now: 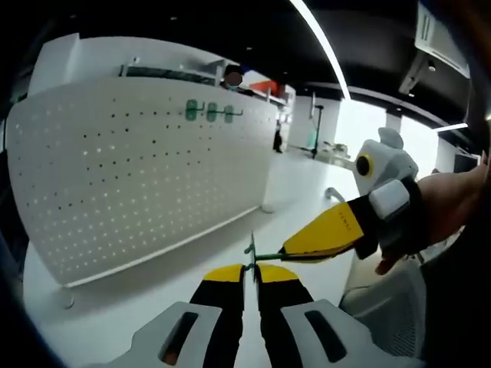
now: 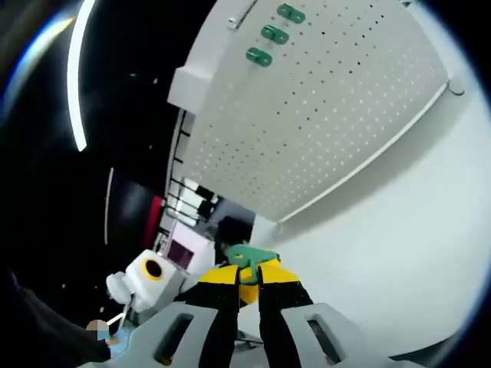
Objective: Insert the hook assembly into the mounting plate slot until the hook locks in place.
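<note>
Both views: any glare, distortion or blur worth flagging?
Left gripper view: ceiling light strip blown out, pegboard bowed by the fisheye, holes sharp. Right gripper view: rolled, pegboard bright but legible, green hook close in the jaws and soft.

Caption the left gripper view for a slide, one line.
Both grippers, left and right, pinch a green hook over the white table before the pegboard.

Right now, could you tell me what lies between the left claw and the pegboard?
Bare white tabletop, in the left gripper view, separates the left claw from the pegboard.
</note>
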A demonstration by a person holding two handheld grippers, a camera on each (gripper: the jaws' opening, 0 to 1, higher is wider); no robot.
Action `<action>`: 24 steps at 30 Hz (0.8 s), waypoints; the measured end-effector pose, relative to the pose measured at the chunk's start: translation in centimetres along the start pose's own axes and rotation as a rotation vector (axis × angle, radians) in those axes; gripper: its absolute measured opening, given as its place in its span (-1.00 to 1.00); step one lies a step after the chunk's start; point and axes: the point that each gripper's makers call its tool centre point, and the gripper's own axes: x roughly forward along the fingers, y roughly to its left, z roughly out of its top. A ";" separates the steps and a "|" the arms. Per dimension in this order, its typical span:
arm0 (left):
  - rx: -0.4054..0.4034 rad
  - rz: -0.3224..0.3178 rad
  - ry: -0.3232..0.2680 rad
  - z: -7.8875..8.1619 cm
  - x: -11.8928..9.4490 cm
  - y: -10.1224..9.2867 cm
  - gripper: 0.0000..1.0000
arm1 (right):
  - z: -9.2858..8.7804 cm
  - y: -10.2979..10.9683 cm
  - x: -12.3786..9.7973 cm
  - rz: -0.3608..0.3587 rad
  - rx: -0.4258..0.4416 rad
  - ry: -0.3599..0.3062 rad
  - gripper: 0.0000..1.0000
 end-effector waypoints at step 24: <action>0.020 0.056 0.031 0.9 -0.4 0.8 -0.95 | 1.5 1.3 -0.5 -0.037 -0.338 -0.011 -0.75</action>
